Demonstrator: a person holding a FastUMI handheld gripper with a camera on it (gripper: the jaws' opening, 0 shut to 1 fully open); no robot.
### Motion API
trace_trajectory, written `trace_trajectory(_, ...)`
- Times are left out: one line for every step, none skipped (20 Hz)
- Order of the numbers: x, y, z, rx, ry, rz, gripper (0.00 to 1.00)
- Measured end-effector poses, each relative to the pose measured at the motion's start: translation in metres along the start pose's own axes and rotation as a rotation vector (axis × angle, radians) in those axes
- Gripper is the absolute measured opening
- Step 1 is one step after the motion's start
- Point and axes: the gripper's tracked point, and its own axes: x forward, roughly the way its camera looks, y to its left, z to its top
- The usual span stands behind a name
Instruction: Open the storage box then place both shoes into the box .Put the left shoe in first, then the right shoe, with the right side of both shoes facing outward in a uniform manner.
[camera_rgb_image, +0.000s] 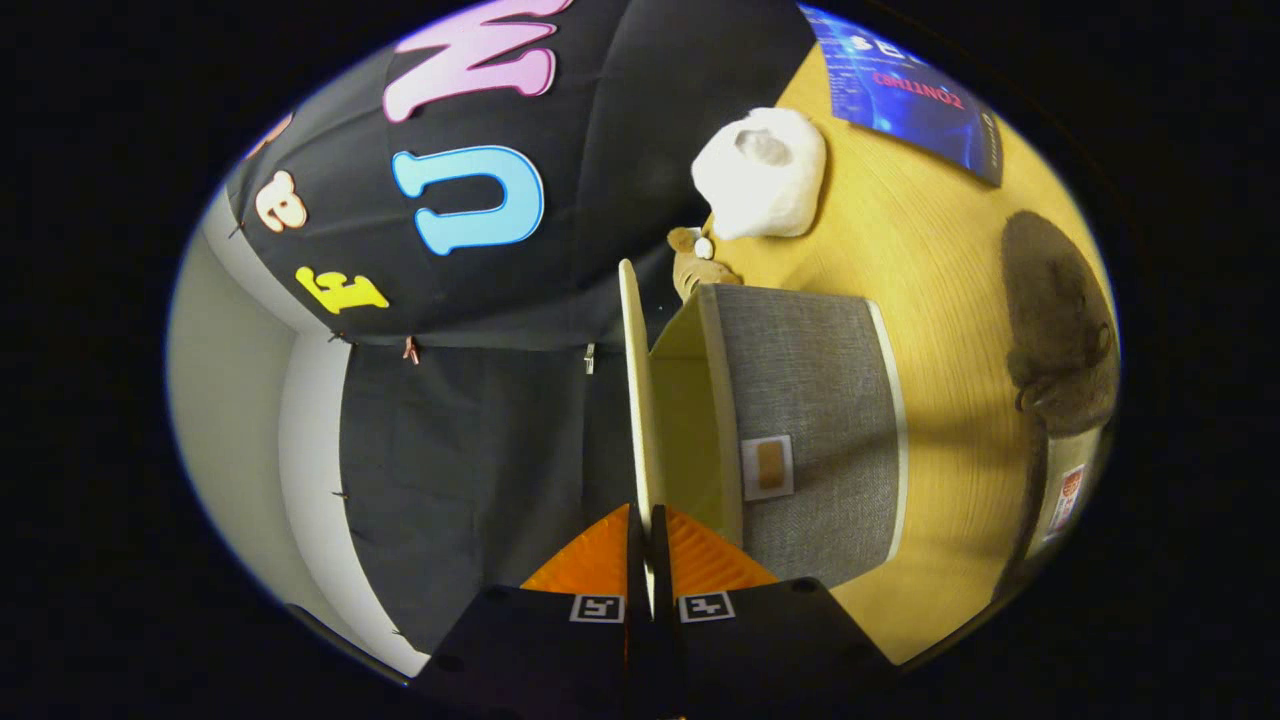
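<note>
Gripper clamps box lid.
Jaws clenched on the lid's edge; grey storage box open on counter.

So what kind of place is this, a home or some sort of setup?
Most likely a staged recording booth, not a home: black cloth wall behind a wooden table, with props set out, a grey storage box and white plush toy. The tool is shut on the box's raised lid.
</note>
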Motion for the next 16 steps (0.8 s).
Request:
trace_trajectory(0.002, 0.01, 0.002, -0.028, -0.007, -0.018, 0.05)
trace_trajectory(0.004, 0.018, 0.004, -0.062, -0.015, -0.045, 0.05)
trace_trajectory(0.007, 0.029, 0.005, -0.098, -0.019, -0.058, 0.05)
trace_trajectory(0.01, 0.041, 0.005, -0.129, -0.026, -0.067, 0.05)
trace_trajectory(0.015, 0.053, 0.006, -0.15, -0.032, -0.072, 0.05)
trace_trajectory(0.02, 0.064, 0.005, -0.162, -0.035, -0.078, 0.05)
trace_trajectory(0.026, 0.074, 0.005, -0.173, -0.038, -0.083, 0.05)
trace_trajectory(0.033, 0.081, 0.004, -0.189, -0.04, -0.104, 0.05)
trace_trajectory(0.039, 0.088, 0.005, -0.21, -0.046, -0.119, 0.05)
trace_trajectory(0.044, 0.096, 0.005, -0.224, -0.051, -0.131, 0.05)
trace_trajectory(0.05, 0.103, 0.005, -0.235, -0.055, -0.146, 0.06)
trace_trajectory(0.056, 0.11, 0.004, -0.248, -0.06, -0.158, 0.06)
trace_trajectory(0.063, 0.117, 0.003, -0.258, -0.064, -0.173, 0.06)
trace_trajectory(0.071, 0.125, 0.0, -0.263, -0.064, -0.179, 0.07)
trace_trajectory(0.08, 0.133, -0.004, -0.27, -0.061, -0.185, 0.07)
trace_trajectory(0.087, 0.141, -0.007, -0.284, -0.058, -0.192, 0.07)
